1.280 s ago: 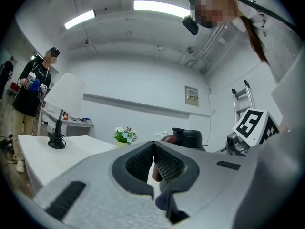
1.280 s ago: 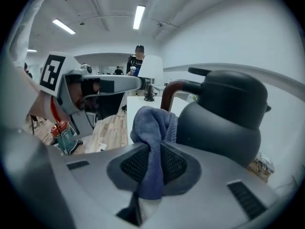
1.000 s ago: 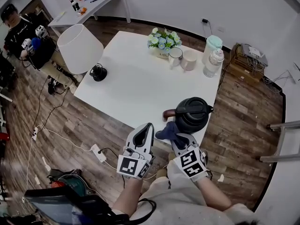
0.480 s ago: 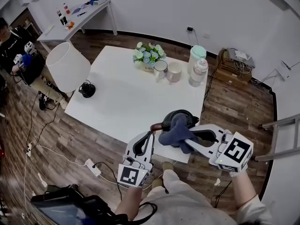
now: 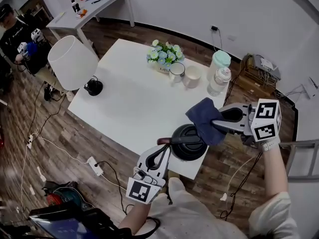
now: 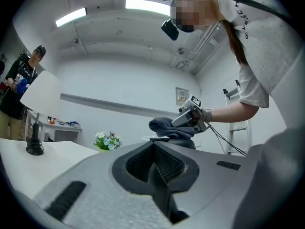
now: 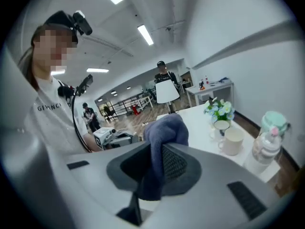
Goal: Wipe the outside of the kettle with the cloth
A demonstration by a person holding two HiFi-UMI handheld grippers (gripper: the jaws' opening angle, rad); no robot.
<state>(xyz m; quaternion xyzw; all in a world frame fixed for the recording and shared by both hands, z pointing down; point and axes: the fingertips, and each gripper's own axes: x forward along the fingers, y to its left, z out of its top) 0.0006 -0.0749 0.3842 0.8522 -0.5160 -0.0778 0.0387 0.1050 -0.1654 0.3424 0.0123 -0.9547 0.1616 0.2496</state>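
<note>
White table (image 5: 134,98): the kettle (image 5: 185,151) stands at its 5 o'clock corner, close to the edge. There is little margin there, with open tabletop toward 10 o'clock. Left gripper (image 5: 163,152), jaws together on nothing, sits at the kettle's 7 o'clock by the handle, probably to steady it. Right gripper (image 5: 215,122) clamps the cloth (image 5: 204,117) over the kettle's 2 o'clock side, placed to wipe that wall.

Black kettle (image 5: 187,144) upright at table (image 5: 134,98) near edge; dark blue cloth (image 5: 203,119) bunched over its top right.

An open lab-like workroom: strip ceiling lights (image 6: 143,5), a floor power strip (image 5: 95,166), white worktables (image 5: 134,98).
</note>
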